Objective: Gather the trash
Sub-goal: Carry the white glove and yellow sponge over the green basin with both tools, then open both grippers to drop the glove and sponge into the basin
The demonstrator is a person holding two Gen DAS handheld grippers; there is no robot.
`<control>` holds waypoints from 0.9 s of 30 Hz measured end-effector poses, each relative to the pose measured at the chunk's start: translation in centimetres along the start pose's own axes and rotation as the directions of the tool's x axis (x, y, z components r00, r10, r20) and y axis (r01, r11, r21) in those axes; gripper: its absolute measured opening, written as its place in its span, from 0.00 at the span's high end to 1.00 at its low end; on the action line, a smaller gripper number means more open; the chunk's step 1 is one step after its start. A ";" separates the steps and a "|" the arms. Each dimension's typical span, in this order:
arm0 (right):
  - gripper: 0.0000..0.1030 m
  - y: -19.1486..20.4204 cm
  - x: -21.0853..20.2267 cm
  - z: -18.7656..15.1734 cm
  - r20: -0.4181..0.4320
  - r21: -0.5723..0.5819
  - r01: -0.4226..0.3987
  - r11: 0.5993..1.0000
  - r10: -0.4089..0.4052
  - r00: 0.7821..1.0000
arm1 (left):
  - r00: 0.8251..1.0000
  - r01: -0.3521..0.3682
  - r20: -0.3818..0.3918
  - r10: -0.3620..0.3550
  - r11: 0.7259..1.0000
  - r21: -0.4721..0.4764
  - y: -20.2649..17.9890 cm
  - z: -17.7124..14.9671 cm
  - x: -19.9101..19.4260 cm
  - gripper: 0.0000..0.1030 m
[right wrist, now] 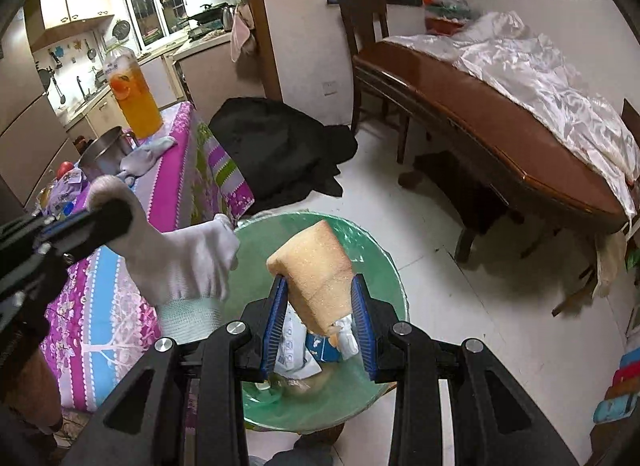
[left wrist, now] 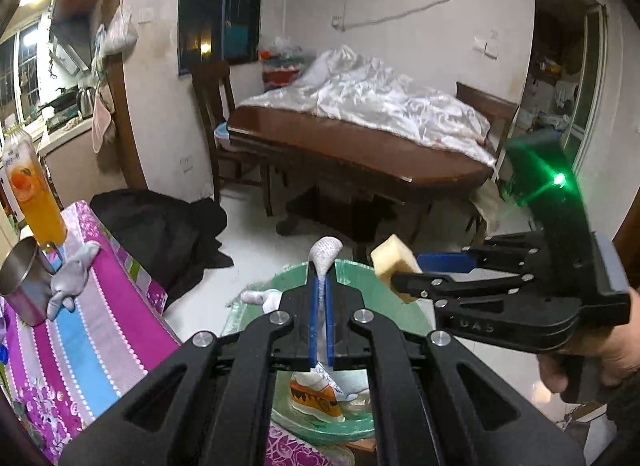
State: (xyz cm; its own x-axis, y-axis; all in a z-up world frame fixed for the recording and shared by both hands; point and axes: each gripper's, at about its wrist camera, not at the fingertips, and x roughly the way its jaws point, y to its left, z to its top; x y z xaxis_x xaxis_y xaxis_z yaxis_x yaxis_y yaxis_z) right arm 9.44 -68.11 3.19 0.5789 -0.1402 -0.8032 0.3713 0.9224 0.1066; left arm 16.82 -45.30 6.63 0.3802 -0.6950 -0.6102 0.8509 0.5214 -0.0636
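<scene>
Sponge [right wrist: 316, 274] in right tongs [right wrist: 320, 320], bin [right wrist: 384, 258] below, table [right wrist: 100, 306] beside

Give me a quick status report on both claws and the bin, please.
Left claw shut on white glove. Right claw shut on yellow sponge. Both above green-lined bin, trash already inside. Nothing in the way.

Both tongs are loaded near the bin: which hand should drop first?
Right, probably. Its tongs hold the sponge directly above the bin; the left tongs' glove hangs over the rim.
</scene>
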 end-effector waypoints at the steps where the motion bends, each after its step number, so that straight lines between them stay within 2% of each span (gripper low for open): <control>1: 0.67 -0.2 0.3 -0.1 -0.006 0.002 0.001 1.000 -0.001 1.000 | 1.000 -0.001 -0.010 0.001 1.000 -0.001 0.0 -0.3 0.5 0.99; 10: 0.67 -1.2 2.4 -0.2 -0.044 0.005 -0.001 1.000 0.001 0.999 | 0.999 -0.008 -0.047 0.008 1.000 -0.008 0.0 -1.0 2.2 0.99; 22: 0.67 -0.8 2.9 -0.4 -0.049 0.009 -0.012 1.000 0.013 0.999 | 0.998 -0.014 -0.069 0.012 0.999 -0.036 0.3 -0.9 3.5 0.96; 23: 0.67 -0.9 2.9 -0.5 -0.048 0.008 -0.015 1.000 0.015 0.999 | 0.997 -0.013 -0.075 0.011 0.999 -0.037 0.4 -0.9 3.6 0.93; 25: 0.58 -0.9 3.0 -0.5 -0.048 0.013 -0.020 1.000 0.021 0.999 | 0.997 -0.017 -0.081 0.014 0.999 -0.037 0.5 -1.0 3.8 0.71; 26: 0.47 -1.1 3.0 -0.6 -0.044 0.015 -0.020 1.000 0.021 0.999 | 0.997 -0.024 -0.077 0.021 0.999 -0.038 0.5 -1.0 3.8 0.50; 27: 0.43 -1.1 2.9 -0.6 -0.039 0.017 -0.020 1.000 0.021 0.999 | 0.997 -0.033 -0.068 0.031 0.999 -0.036 0.6 -0.9 3.7 0.39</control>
State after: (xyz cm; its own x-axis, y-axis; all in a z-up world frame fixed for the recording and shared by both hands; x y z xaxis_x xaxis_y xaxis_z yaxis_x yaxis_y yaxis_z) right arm 10.25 -69.32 0.34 0.5580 -0.1071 -0.8229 0.3723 0.9186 0.1329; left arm 18.39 -47.08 3.61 0.3807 -0.6436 -0.6640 0.8242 0.5617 -0.0720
